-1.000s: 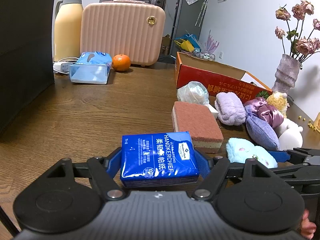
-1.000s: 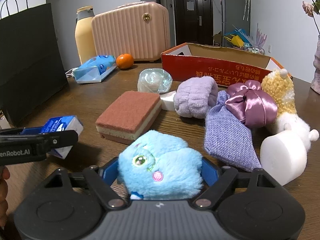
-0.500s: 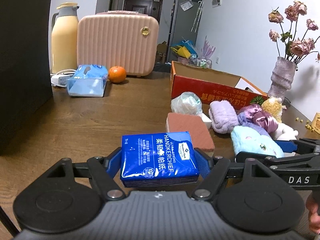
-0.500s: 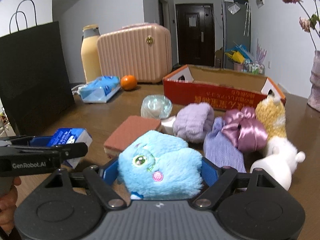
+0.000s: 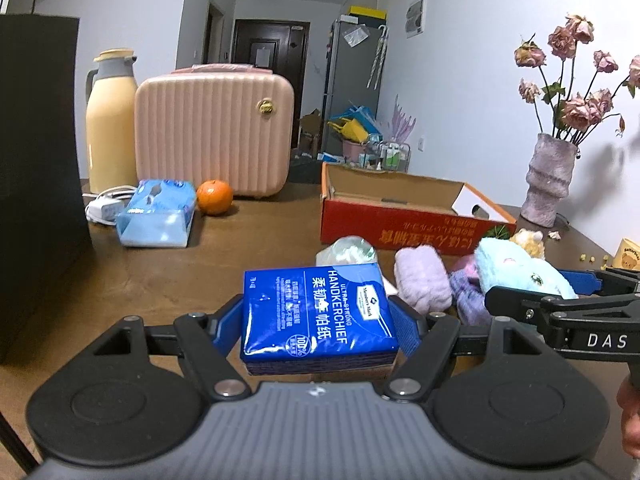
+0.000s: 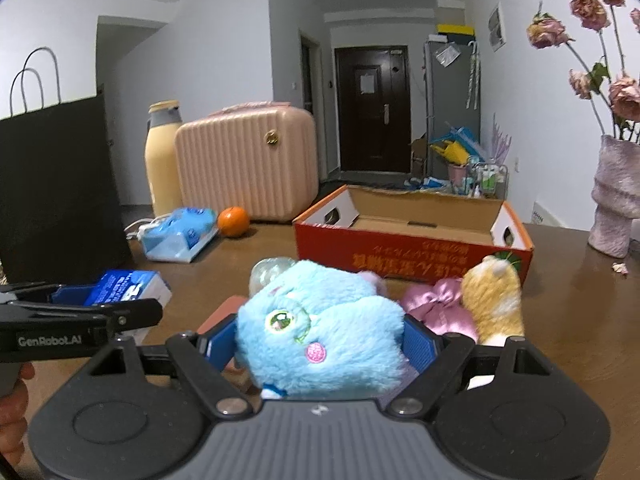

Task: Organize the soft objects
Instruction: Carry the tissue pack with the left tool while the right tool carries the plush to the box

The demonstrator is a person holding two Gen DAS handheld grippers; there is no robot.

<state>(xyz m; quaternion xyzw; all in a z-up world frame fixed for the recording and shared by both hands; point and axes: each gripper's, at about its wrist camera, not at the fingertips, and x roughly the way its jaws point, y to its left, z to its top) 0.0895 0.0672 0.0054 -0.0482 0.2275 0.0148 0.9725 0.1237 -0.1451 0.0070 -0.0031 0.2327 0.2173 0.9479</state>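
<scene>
Between the left tongs (image 5: 320, 320) sits the blue handkerchief pack (image 5: 318, 312), gripped and now lifted off the bench (image 5: 248, 236). Beside them, the right tongs (image 6: 320, 344) clamp the blue plush toy (image 6: 320, 332), likewise raised. Ahead of both, the red cardboard box (image 6: 412, 252) waits open, probably their destination.

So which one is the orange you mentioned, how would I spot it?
Find the ribbed pink suitcase standing at the far end of the wooden table. The orange sits just in front of it, beside a light blue tissue pack. It is the only small, round, bright orange thing there.
</scene>
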